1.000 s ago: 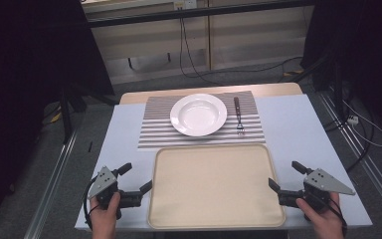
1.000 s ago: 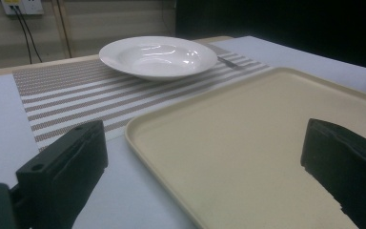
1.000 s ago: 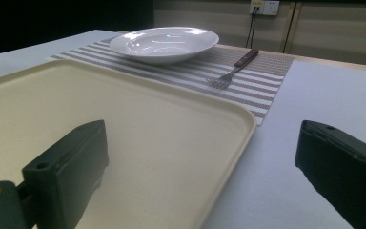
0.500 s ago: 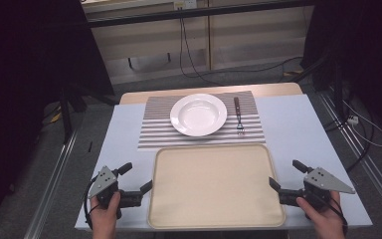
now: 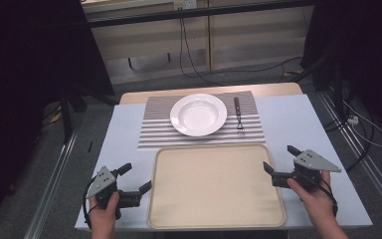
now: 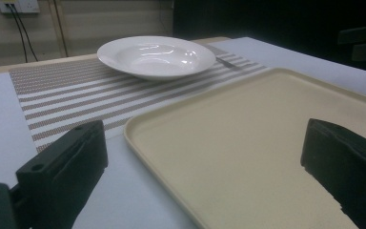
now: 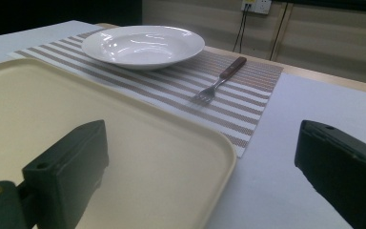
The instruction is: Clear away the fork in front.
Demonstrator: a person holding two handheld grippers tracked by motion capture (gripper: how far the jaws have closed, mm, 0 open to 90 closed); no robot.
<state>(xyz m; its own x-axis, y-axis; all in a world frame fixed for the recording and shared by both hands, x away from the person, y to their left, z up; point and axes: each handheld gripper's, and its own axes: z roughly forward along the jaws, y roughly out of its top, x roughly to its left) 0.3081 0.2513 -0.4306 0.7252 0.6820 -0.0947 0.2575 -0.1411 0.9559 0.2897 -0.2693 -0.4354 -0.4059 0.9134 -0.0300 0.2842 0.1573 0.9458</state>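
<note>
Both grippers sit at the near edge of the table, one each side of the tray [image 5: 217,185]. Left gripper [image 5: 137,179]: jaws wide apart, nothing between them, one jaw tip just beside the tray's left rim, the other out over the white table cover [image 5: 124,137]. Right gripper [image 5: 280,159]: same, jaws spread wide, empty, the inner jaw at the tray's right rim. In the left gripper view the tray's near-left corner [image 6: 138,126] lies between the jaws; in the right gripper view the tray's right corner [image 7: 219,152] does too.

Judgement: the step looks like a two-handed grab of the tray by its side rims. To do it well, each gripper should slide in low so one jaw goes under the lip and one over it, bite at matching points on both sides, close together, lift level. The rim is shallow and smooth, so a slip or tilt is the risk.

Containers: the tray is bare, nothing on it. Beyond it, on the striped placemat [image 5: 154,132], the white plate [image 5: 198,114] is empty as well. The fork [image 5: 238,114] lies on the mat just right of the plate, apart from it, tines toward the tray.
</note>
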